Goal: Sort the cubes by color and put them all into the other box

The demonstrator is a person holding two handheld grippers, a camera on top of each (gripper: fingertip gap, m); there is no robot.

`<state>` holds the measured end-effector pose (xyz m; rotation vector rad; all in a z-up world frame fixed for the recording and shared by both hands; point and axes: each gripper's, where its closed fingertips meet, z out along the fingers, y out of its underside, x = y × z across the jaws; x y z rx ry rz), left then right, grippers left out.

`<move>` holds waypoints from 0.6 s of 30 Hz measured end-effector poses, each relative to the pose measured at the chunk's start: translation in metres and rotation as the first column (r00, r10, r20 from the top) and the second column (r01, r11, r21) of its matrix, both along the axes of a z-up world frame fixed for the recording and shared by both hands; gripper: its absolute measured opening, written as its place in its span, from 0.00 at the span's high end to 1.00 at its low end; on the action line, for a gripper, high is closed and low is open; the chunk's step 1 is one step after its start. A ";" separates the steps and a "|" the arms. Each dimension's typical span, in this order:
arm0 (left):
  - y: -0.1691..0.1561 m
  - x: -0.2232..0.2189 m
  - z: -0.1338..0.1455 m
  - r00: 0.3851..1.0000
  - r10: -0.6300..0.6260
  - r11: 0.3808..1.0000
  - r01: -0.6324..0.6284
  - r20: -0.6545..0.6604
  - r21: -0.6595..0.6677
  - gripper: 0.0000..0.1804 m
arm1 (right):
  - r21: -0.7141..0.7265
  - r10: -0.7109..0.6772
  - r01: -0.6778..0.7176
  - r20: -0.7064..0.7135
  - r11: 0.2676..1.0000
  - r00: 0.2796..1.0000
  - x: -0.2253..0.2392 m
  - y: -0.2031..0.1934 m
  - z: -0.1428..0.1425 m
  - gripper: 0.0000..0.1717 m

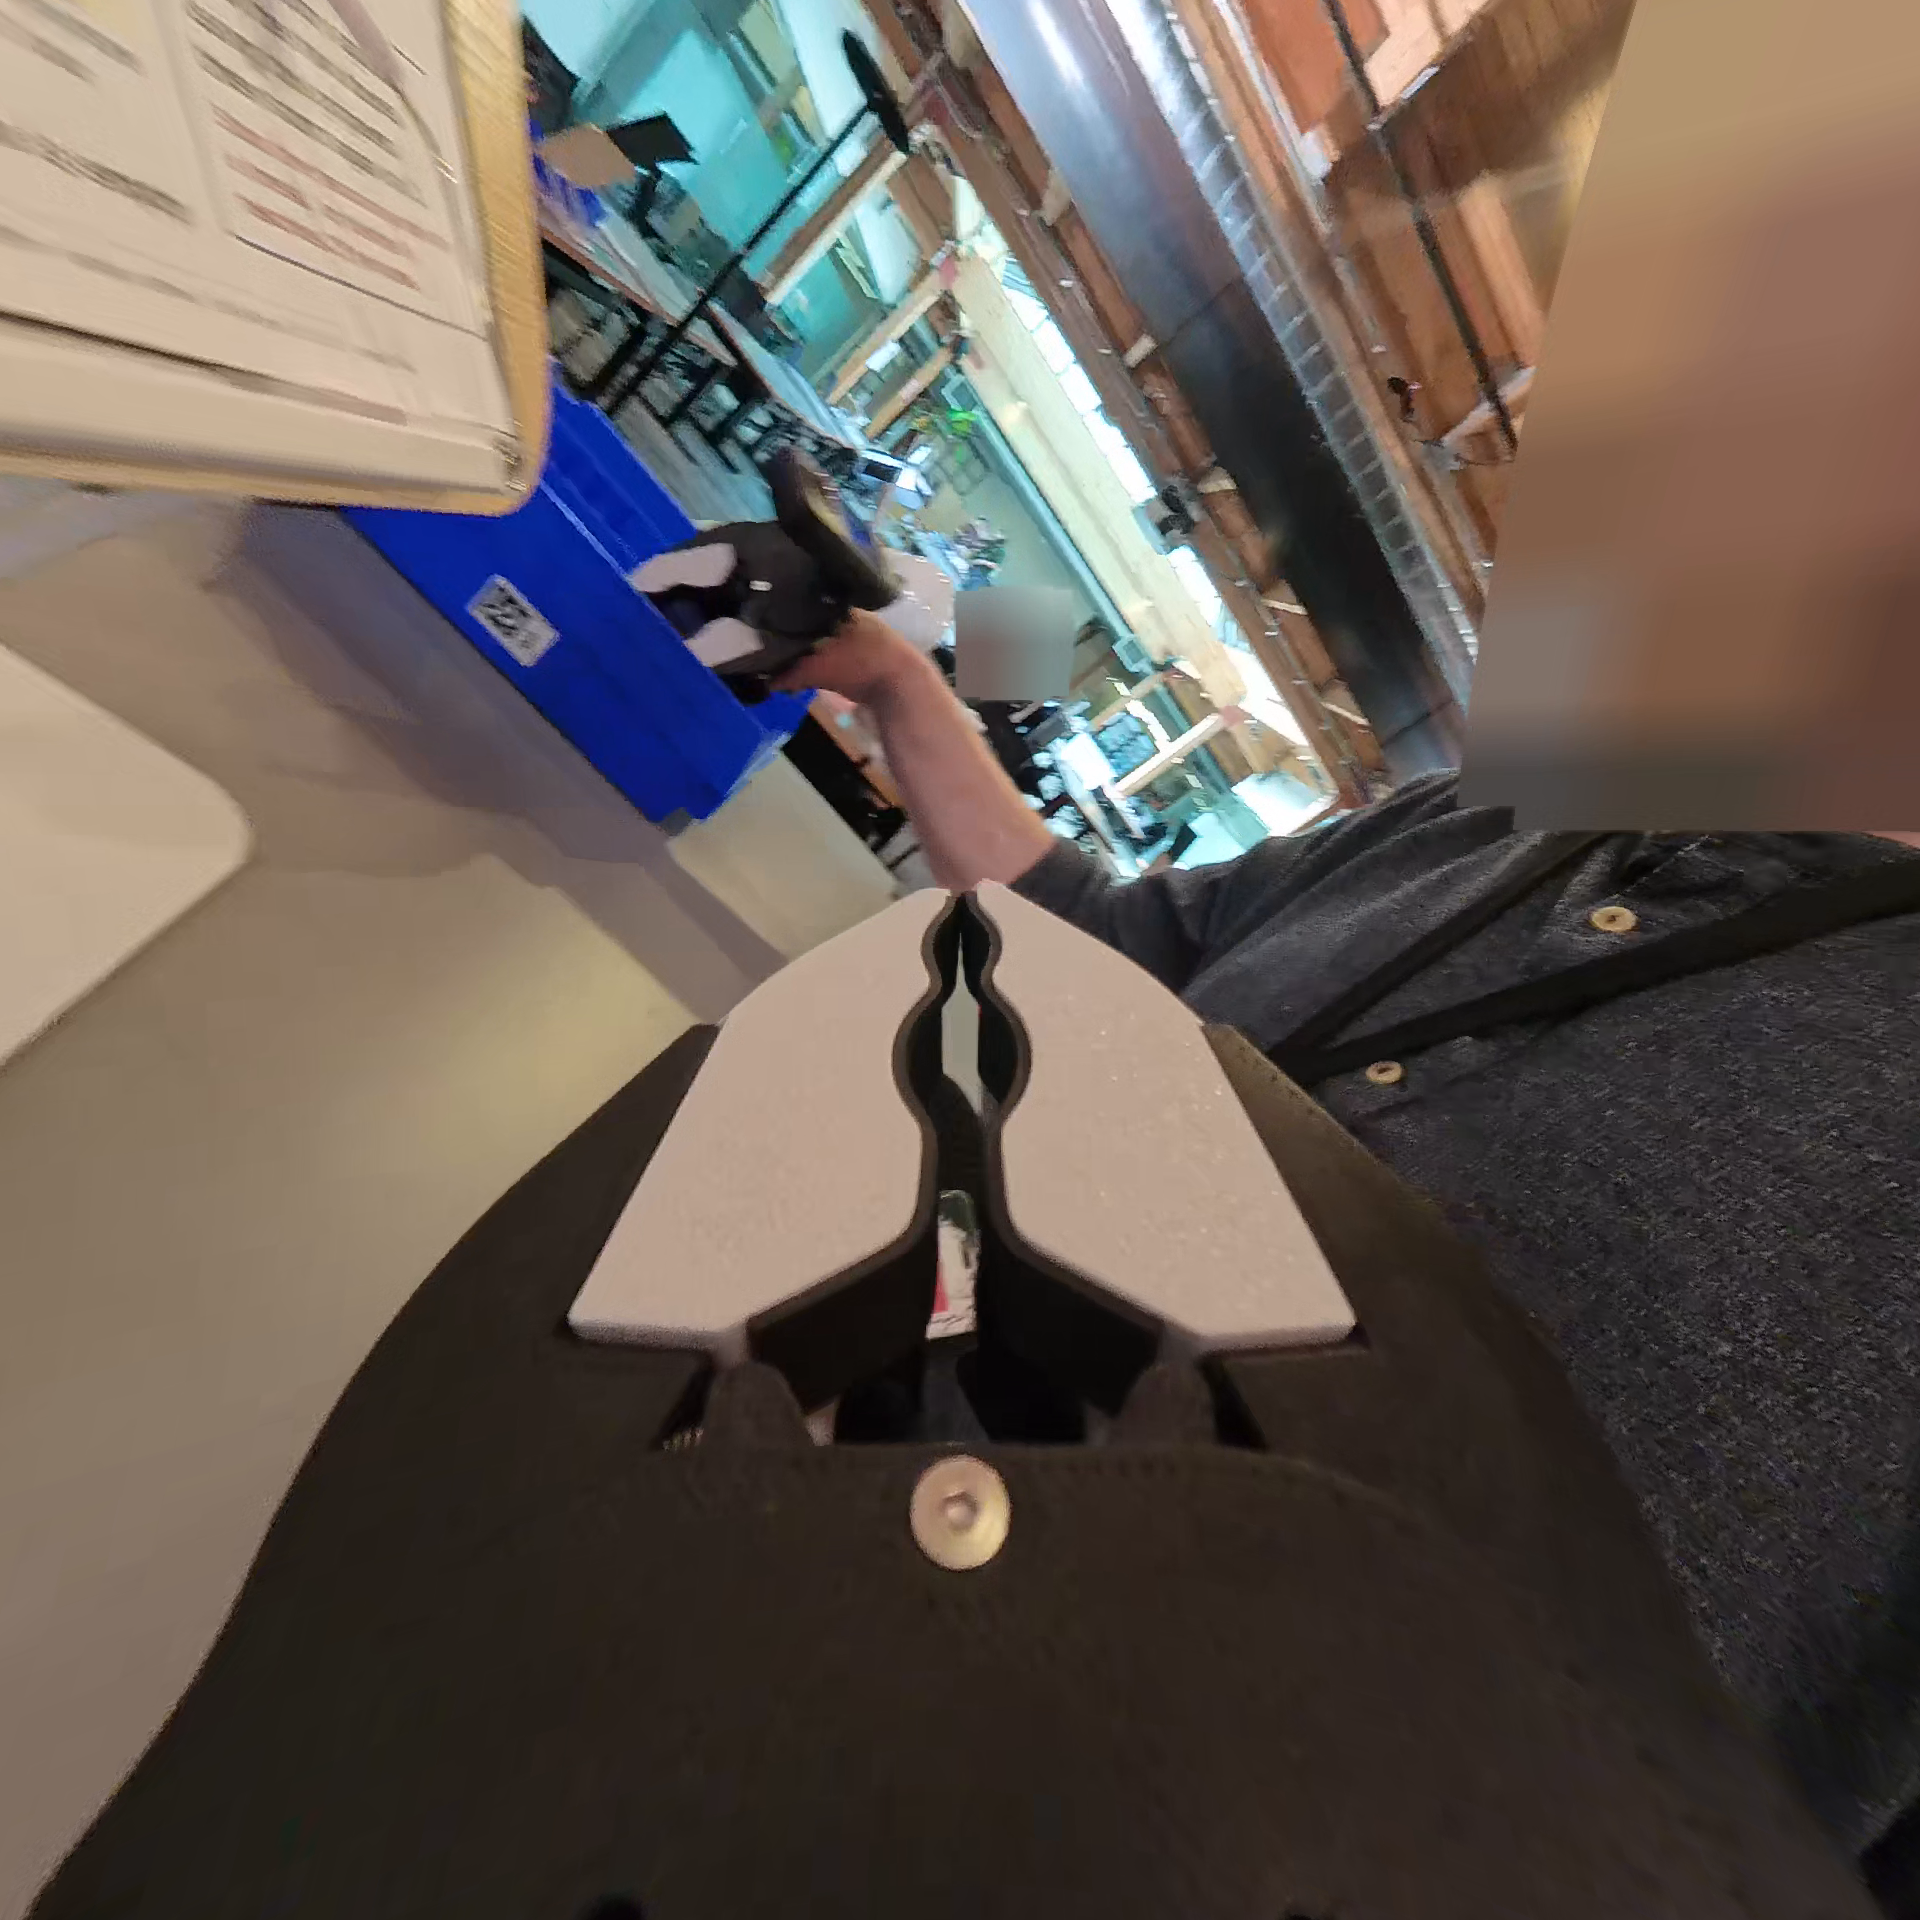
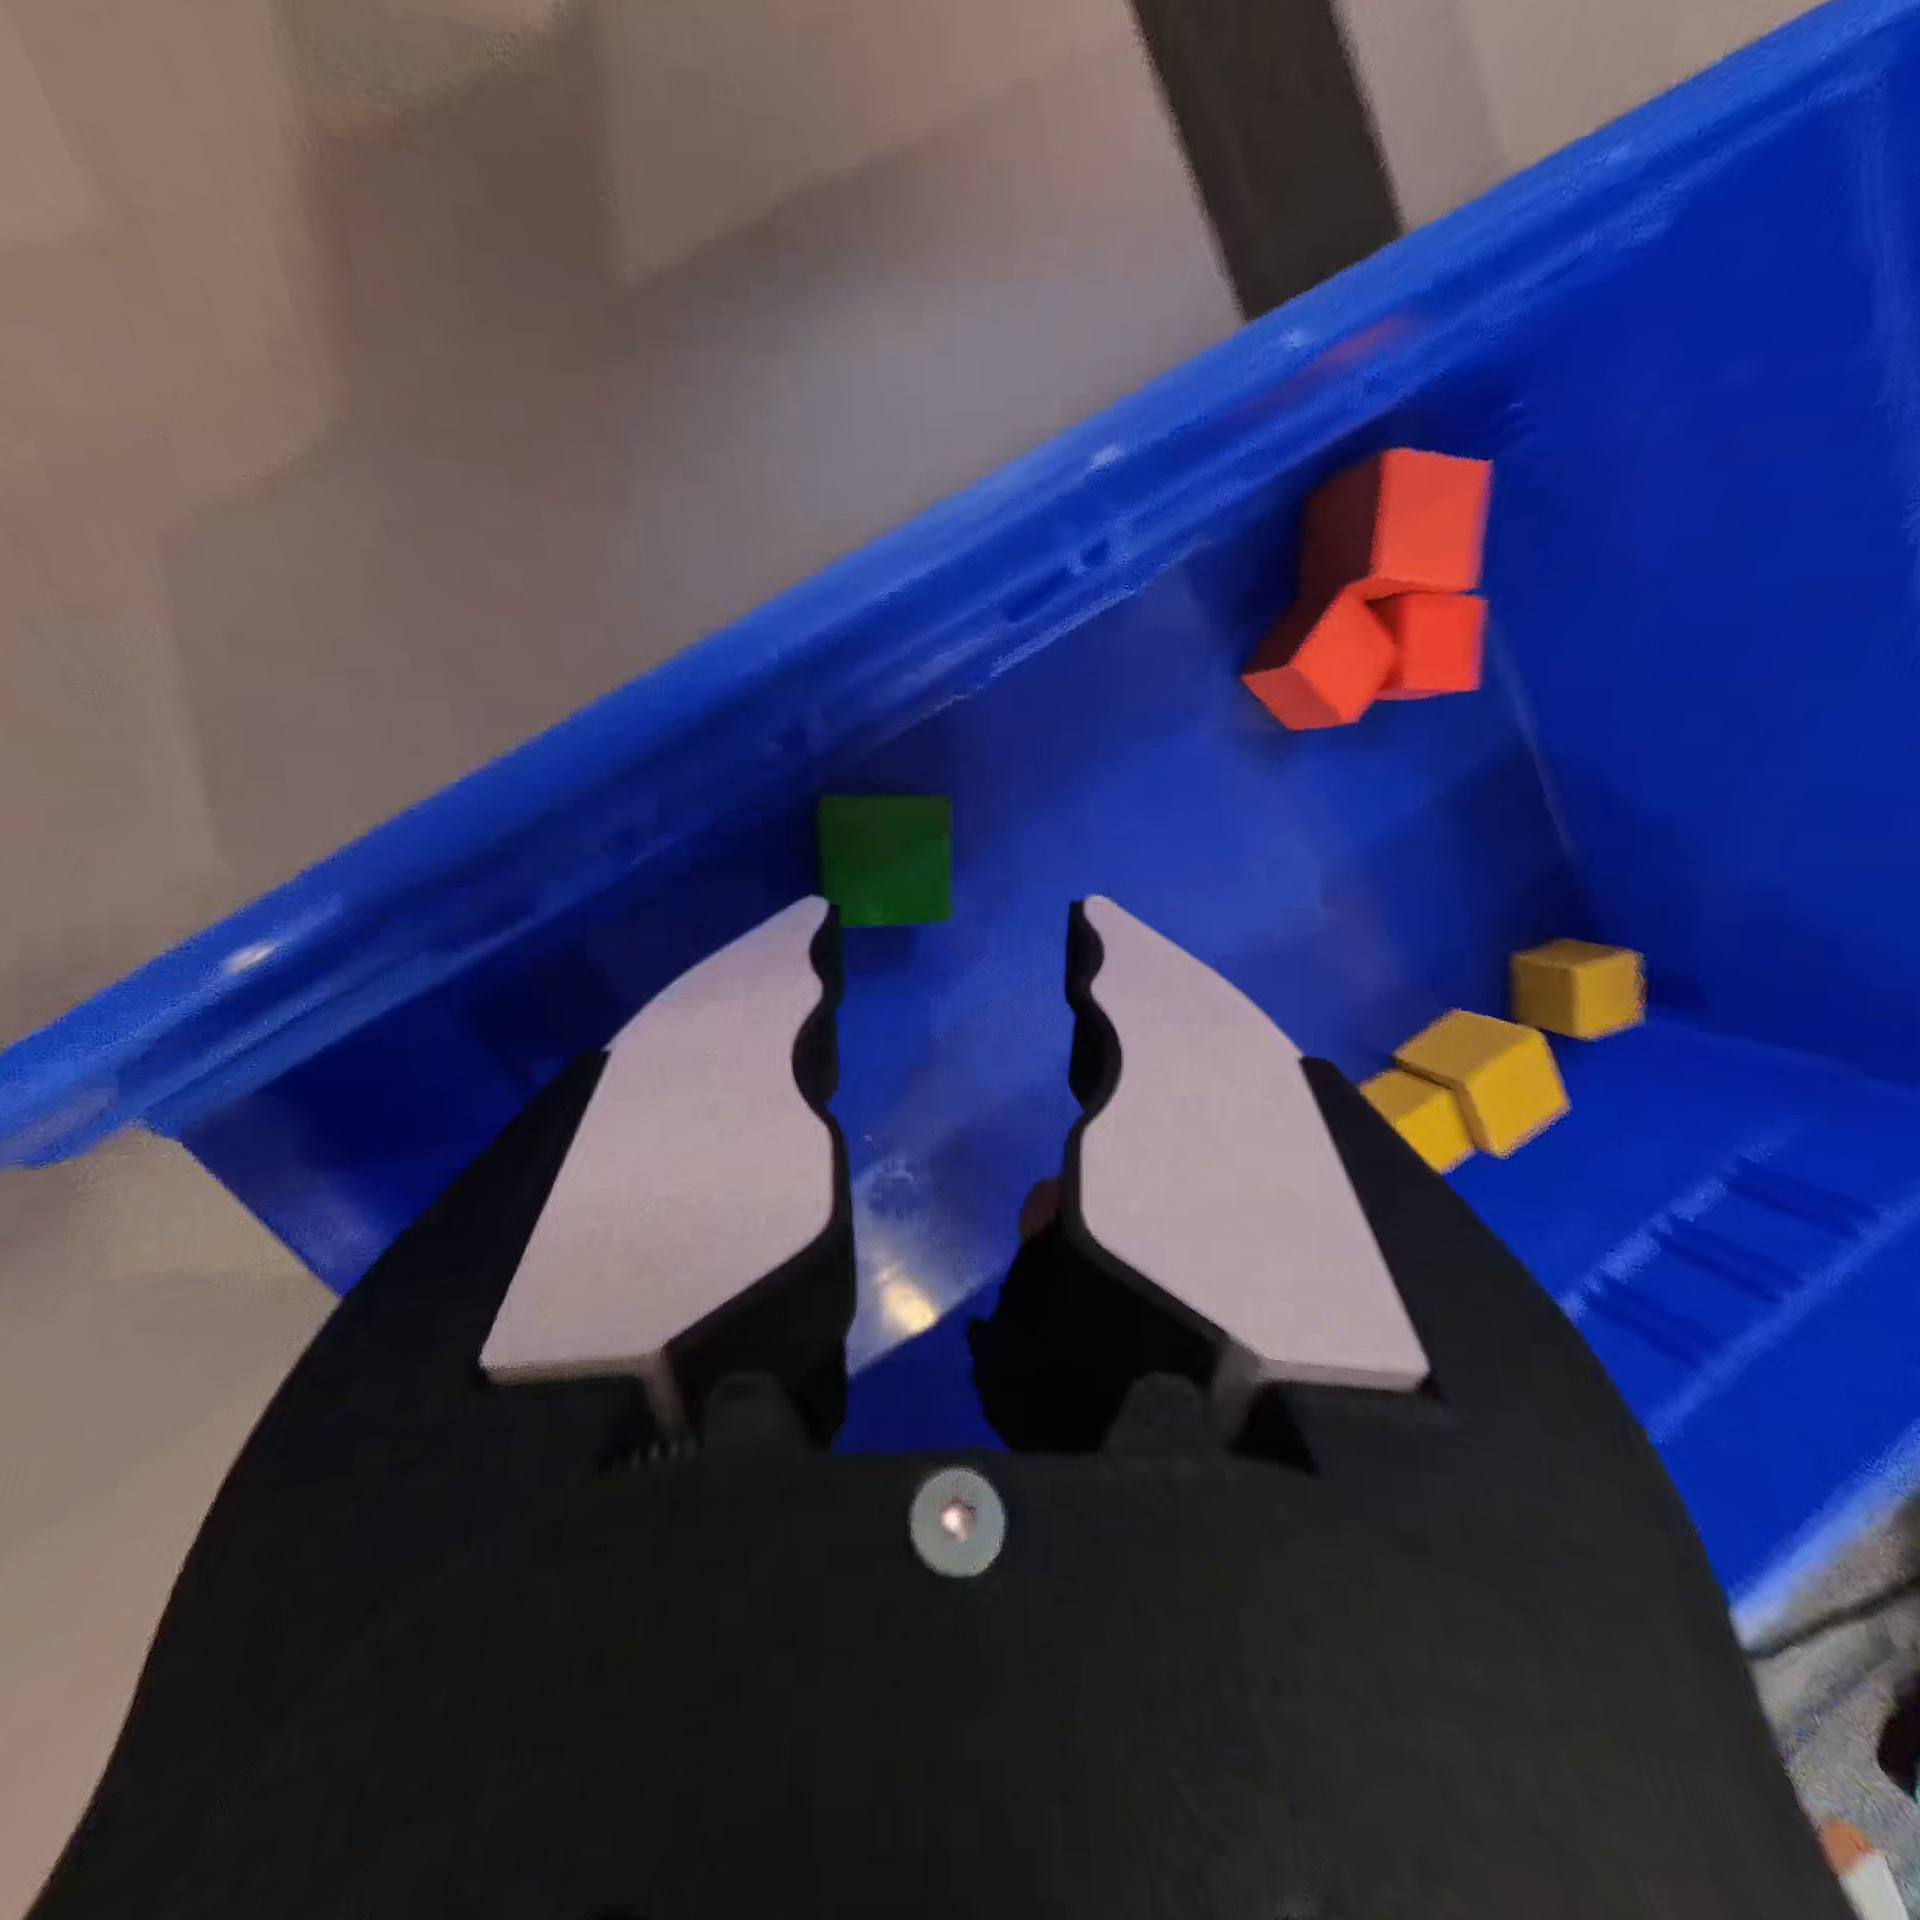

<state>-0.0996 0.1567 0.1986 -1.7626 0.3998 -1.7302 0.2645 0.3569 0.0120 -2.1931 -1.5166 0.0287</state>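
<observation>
In the right wrist view, nearest the lens, the right gripper (image 2: 951, 914) is seen w/ its two pale fingers (image 2: 707, 1143) spread apart; nothing is held btwn them, only the blue floor of the box shows in the gap. The gripper is poised over the inside of the blue box (image 2: 1714, 644). Just beyond the left fingertip a green cube (image 2: 885, 860) is found, lying inside the box near its long wall, not gripped; whether it rests on the floor or is in mid-air cannot be told. To the right, past the right finger, three yellow cubes (image 2: 1486, 1075) are grouped on the box floor, two touching and a third set slightly apart from them. Farther off, in the far corner, red cubes (image 2: 1382, 592) are piled against the wall, approx. three, stacked unevenly. Beyond the box rim a pale table surface (image 2: 364, 468) is seen, blurred.

In the left wrist view, the left gripper (image 1: 966, 906) is shown close up w/ its fingertips brought together, tips touching; nothing is seen btwn them. Behind it, a person's dark buttoned garment (image 1: 1610, 1091) fills the right side. Farther out, the right gripper is seen again, held in a hand (image 1: 862, 665) over the blue box (image 1: 582, 623), fingers parted. A board w/ printed sheets (image 1: 260, 239) sits at upper left, nearer than the box, and a workshop interior is visible in the background.
</observation>
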 end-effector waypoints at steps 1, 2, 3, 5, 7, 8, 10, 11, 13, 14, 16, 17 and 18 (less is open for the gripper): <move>0.004 -0.012 -0.001 0.999 0.032 0.999 -0.032 -0.034 0.010 1.00 | 0.030 -0.020 0.021 -0.011 0.999 1.000 0.002 0.000 0.010 0.77; 0.011 -0.027 -0.003 0.993 0.080 0.997 -0.078 -0.084 0.029 0.99 | 0.059 -0.034 0.036 -0.027 0.998 0.999 0.003 -0.002 0.020 0.79; 0.019 -0.045 -0.006 0.980 0.142 0.989 -0.136 -0.142 0.053 0.97 | 0.098 -0.045 0.048 -0.039 0.994 0.998 0.002 -0.003 0.029 0.81; 0.038 -0.088 -0.013 0.921 0.271 0.962 -0.250 -0.281 0.109 0.91 | 0.168 -0.051 0.055 -0.032 0.984 0.998 0.003 -0.010 0.045 0.83; 0.059 -0.138 -0.029 0.809 0.382 0.924 -0.350 -0.447 0.157 0.83 | 0.239 -0.052 0.062 -0.049 0.969 0.997 -0.001 -0.018 0.062 0.85; 0.068 -0.164 -0.038 0.738 0.422 0.904 -0.389 -0.527 0.178 0.77 | 0.260 -0.050 0.069 -0.079 0.963 0.996 -0.005 -0.024 0.071 0.85; 0.085 -0.211 -0.057 0.597 0.463 0.871 -0.443 -0.655 0.212 0.75 | 0.324 -0.035 0.085 -0.157 0.942 0.987 -0.016 -0.034 0.095 0.86; 0.093 -0.230 -0.064 0.555 0.469 0.861 -0.462 -0.687 0.215 0.74 | 0.340 -0.026 0.094 -0.198 0.936 0.980 -0.023 -0.040 0.105 0.87; 0.111 -0.267 -0.082 0.475 0.474 0.834 -0.513 -0.741 0.205 0.73 | 0.362 -0.001 0.093 -0.248 0.927 0.969 -0.036 -0.051 0.122 0.88; 0.118 -0.283 -0.094 0.438 0.464 0.823 -0.535 -0.770 0.191 0.74 | 0.371 0.010 0.087 -0.254 0.925 0.967 -0.042 -0.055 0.127 0.88; 0.128 -0.311 -0.124 0.389 0.407 0.807 -0.576 -0.827 0.126 0.74 | 0.390 0.028 0.072 -0.245 0.918 0.969 -0.053 -0.060 0.135 0.88; 0.134 -0.318 -0.137 0.392 0.390 0.796 -0.599 -0.833 0.091 0.75 | 0.399 0.037 0.061 -0.233 0.915 0.972 -0.058 -0.062 0.138 0.88; 0.139 -0.324 -0.149 0.391 0.379 0.780 -0.622 -0.839 0.062 0.77 | 0.404 0.044 0.052 -0.225 0.913 0.973 -0.063 -0.063 0.139 0.89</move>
